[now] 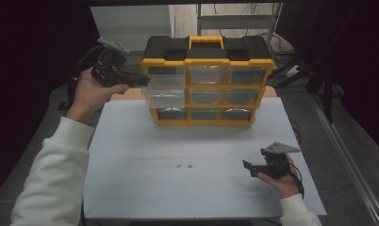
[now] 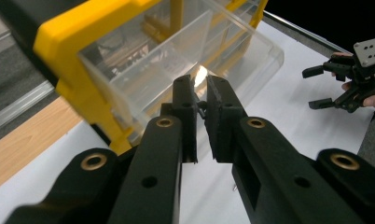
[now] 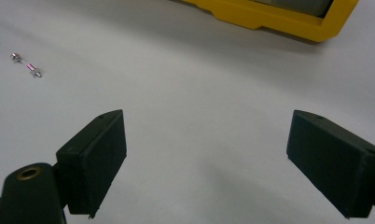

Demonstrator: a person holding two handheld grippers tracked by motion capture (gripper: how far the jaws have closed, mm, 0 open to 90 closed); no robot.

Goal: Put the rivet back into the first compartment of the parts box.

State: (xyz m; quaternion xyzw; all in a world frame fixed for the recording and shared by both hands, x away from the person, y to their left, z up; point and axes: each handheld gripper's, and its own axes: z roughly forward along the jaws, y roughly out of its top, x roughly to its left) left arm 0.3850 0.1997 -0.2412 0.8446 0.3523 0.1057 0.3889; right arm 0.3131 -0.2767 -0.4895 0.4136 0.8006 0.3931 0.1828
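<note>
Two grippers: one per hand, both over a white table point(image 1: 131, 141).
Organizer point(image 1: 207, 80): yellow frame, black top, yellow handle, nine clear drawers in a three-by-three grid; stands at far middle of table.
Drawer point(image 1: 163, 92): left column, middle row, pulled partway out toward the person; clear plastic, contents not discernible (glare).
Left gripper point(image 1: 136, 79): raised at organizer's left side, jaws pointing right at the drawer front.
Left gripper, own view point(image 2: 201, 100): jaws nearly together, narrow gap, pinching a small tab on the drawer's front wall point(image 2: 195, 70).
Left hand point(image 1: 91, 92): wrapped around gripper body; white sleeve point(image 1: 55, 169) along table's left edge.
Right gripper point(image 1: 253, 168): low at near right of table, well apart from organizer, jaws pointing left.
Right gripper, own view point(image 3: 213, 163): jaws spread wide, nothing between them, bare table beneath.
Small metal parts point(image 1: 184, 165): two tiny pieces side by side on near middle of table, left of the right gripper, well apart from it (type too small to tell).
Same parts, right gripper view point(image 3: 26, 64): upper left, joined by a short pinkish piece.
</note>
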